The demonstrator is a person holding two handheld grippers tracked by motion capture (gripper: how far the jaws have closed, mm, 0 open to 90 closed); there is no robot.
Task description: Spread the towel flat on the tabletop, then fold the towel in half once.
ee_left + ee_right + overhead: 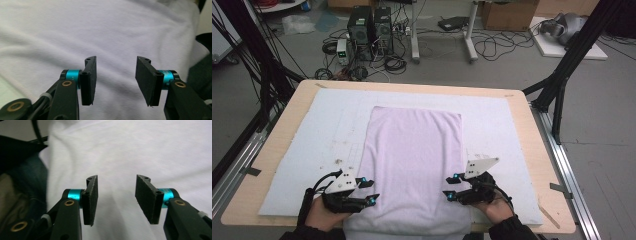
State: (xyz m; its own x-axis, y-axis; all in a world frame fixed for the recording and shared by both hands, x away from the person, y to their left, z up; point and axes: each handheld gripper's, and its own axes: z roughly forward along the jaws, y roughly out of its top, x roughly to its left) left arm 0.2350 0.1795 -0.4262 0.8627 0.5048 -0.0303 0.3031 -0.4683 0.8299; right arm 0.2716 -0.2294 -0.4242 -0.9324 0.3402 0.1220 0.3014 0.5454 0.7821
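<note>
Both grippers' jaws spread, empty, over towel [414,165] on white-padded table [287,135].

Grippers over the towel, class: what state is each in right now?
Left gripper: open, holding nothing.
Right gripper: open, holding nothing, above the towel.

A robotics lab or research workspace, seen from above.

A wooden table [539,150] covered with a white foam mat [312,150] sits inside a frame of black metal struts [562,75]. On the grey floor at 12 o'clock stand two black computer towers [371,26] amid tangled cables [394,64]; a cardboard box [507,15] sits at 1 o'clock, beside the white legs of a desk [471,35].
</note>
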